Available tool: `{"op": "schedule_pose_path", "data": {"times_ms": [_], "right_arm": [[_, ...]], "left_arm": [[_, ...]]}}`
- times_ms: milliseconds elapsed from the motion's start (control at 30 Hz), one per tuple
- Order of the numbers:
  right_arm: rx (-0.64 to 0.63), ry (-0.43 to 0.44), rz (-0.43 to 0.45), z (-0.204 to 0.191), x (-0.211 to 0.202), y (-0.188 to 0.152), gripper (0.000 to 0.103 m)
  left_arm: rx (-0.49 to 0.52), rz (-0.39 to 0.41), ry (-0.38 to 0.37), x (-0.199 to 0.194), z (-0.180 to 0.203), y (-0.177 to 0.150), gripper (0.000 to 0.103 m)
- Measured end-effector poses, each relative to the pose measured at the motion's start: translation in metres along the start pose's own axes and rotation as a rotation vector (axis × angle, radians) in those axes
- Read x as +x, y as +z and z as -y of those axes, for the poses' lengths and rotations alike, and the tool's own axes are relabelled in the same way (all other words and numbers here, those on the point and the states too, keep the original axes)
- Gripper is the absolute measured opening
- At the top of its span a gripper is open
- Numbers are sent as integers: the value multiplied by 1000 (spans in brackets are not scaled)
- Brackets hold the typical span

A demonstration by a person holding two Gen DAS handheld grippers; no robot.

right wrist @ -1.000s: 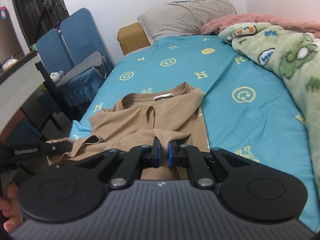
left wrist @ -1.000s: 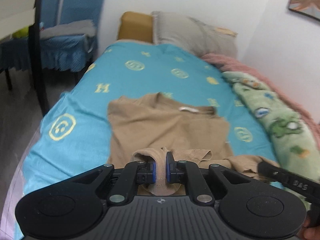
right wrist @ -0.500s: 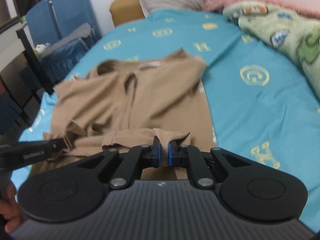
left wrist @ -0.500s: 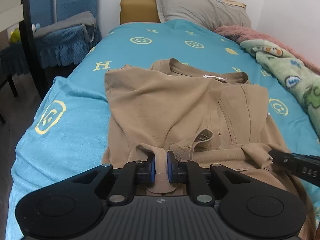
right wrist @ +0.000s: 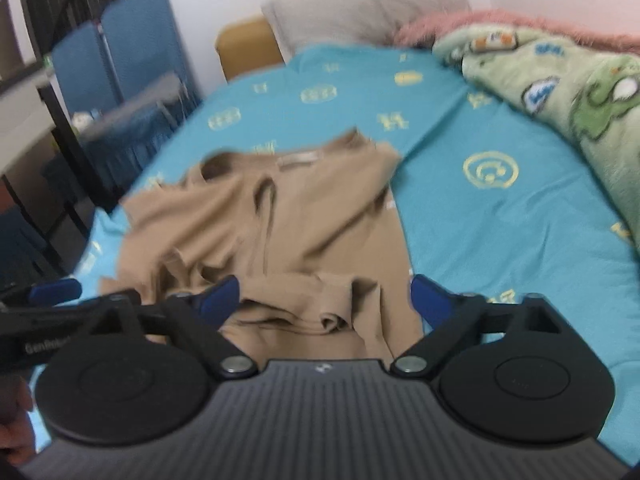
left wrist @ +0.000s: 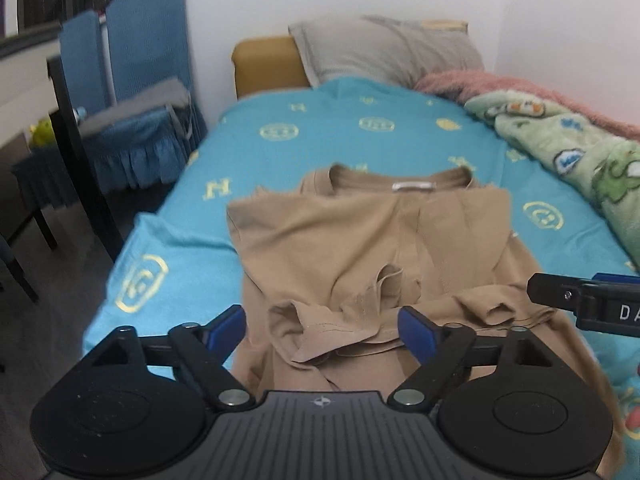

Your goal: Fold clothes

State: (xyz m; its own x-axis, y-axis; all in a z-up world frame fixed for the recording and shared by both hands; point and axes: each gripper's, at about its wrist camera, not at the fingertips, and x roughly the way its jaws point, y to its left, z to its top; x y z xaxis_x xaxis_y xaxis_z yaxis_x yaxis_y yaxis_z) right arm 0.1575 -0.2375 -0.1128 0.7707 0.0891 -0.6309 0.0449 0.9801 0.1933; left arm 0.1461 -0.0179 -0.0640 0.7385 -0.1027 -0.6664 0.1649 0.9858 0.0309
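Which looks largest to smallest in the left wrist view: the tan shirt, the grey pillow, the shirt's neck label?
1. Tan shirt, though it lies nearest the camera, which enlarges it.
2. Grey pillow, farther away, so its true size is unsure.
3. Neck label, clearly smallest.

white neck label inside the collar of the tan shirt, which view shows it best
The left wrist view: the white neck label faces the camera squarely and in fair focus on the tan shirt. In the right wrist view it is a motion-blurred, angled smear.
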Motion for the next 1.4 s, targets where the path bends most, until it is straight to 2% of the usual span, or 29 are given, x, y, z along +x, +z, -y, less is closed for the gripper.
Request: {"op": "schedule_pose_path", "data": {"times_ms": [100,233,300,367,433,533,600,767,833,900,967,1000,1100,1200,1267,1333,1400], "right_arm": [[-2,-2,43,-1,-24,0,93],[-11,-15,76,-3,-56,-3,93],[9,-3,64,-2,-67,-4,93],[68,31,47,4,-79,-6,93],[177,92,13,15,-87,-8,93],[429,220,-90,40,-86,-21,93],[598,302,-173,55,-81,-34,93],[849,426,-344,62,-67,-73,94],[897,438,-387,59,-61,-83,94],[927,401,-401,57,-54,-91,93],[953,350,-408,56,-47,-98,82],[965,327,-406,56,-45,-101,73],[992,275,-364,58,-46,-104,72],[1017,223,-322,60,-46,-106,60],[1034,189,-294,61,-47,-108,45],[1050,154,-266,62,-47,-109,21],[1041,154,-237,62,-51,-106,13]], "left_arm": [[-6,28,-19,-26,-1,0,100],[-13,65,-44,-61,-3,-1,102],[-18,82,-58,-78,-4,-1,102],[-61,36,-107,-85,-9,-6,102],[-104,-18,-164,-89,-14,-11,102],[-190,-99,-235,-90,-25,-19,102],[-243,-132,-241,-84,-32,-20,102],[-359,-207,-288,-70,-45,-22,102],[-401,-240,-326,-64,-47,-24,102],[-442,-273,-363,-58,-50,-26,103],[-486,-309,-410,-51,-50,-28,102],[-507,-327,-434,-48,-50,-29,102],[-573,-408,-543,-36,-47,-35,102],[-639,-490,-638,-23,-42,-44,102],[-683,-529,-676,-15,-38,-51,102],[-725,-570,-706,-4,-33,-58,102],[-771,-617,-744,7,-28,-66,101]]}}
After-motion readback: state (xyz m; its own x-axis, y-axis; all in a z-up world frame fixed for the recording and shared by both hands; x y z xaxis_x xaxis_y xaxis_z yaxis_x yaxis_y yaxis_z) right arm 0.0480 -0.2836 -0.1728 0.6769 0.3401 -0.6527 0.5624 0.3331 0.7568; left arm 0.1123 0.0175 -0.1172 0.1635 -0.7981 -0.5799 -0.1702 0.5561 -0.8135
